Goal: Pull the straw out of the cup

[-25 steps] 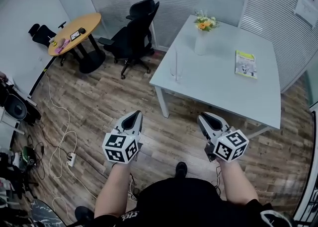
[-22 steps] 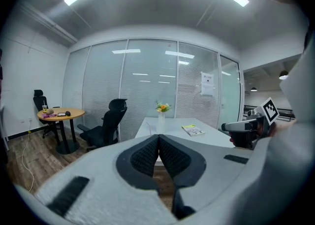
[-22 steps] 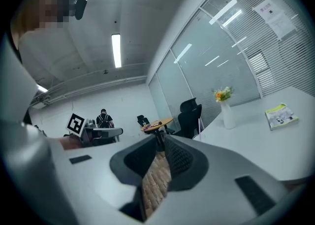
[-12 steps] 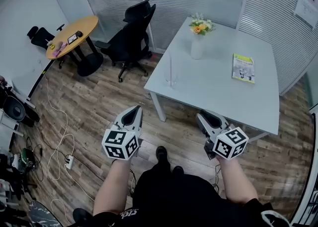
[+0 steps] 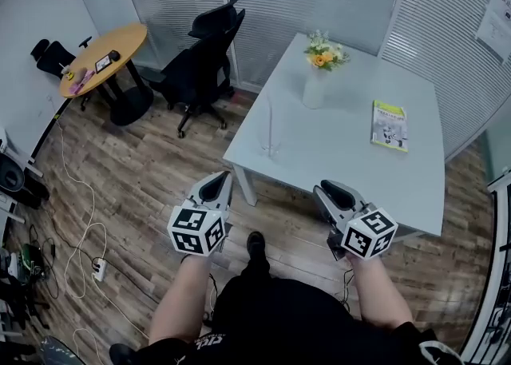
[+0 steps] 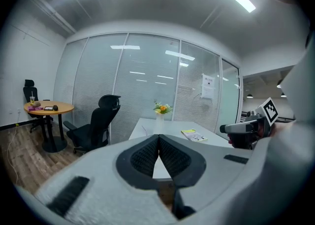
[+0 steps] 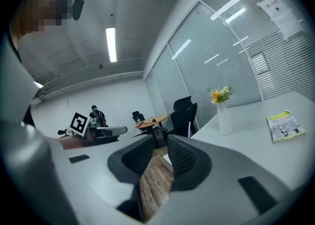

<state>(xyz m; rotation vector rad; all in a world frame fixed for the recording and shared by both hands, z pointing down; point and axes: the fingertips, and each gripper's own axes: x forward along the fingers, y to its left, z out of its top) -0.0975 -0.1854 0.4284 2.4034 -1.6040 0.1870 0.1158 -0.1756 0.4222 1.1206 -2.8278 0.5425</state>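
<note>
A clear cup point(image 5: 270, 146) with a thin straw point(image 5: 269, 120) standing upright in it sits near the left edge of the white table point(image 5: 351, 160). Both grippers are held in the air short of the table's near side, well apart from the cup. My left gripper point(image 5: 214, 189) is below and left of the cup, its jaws shut with the tips point(image 6: 159, 138) meeting and nothing between them. My right gripper point(image 5: 326, 192) is at the table's front edge; its jaws point(image 7: 161, 139) are opening, with a narrow gap and nothing in it.
A white vase with flowers point(image 5: 317, 76) and a green booklet point(image 5: 390, 125) are also on the table. A black office chair point(image 5: 200, 60) stands left of it, a round wooden table point(image 5: 104, 58) farther left. Cables point(image 5: 80, 220) cross the wood floor.
The person has stepped toward the white table, carrying both grippers forward. The cup and table edge now lie nearer to the gripper tips.
</note>
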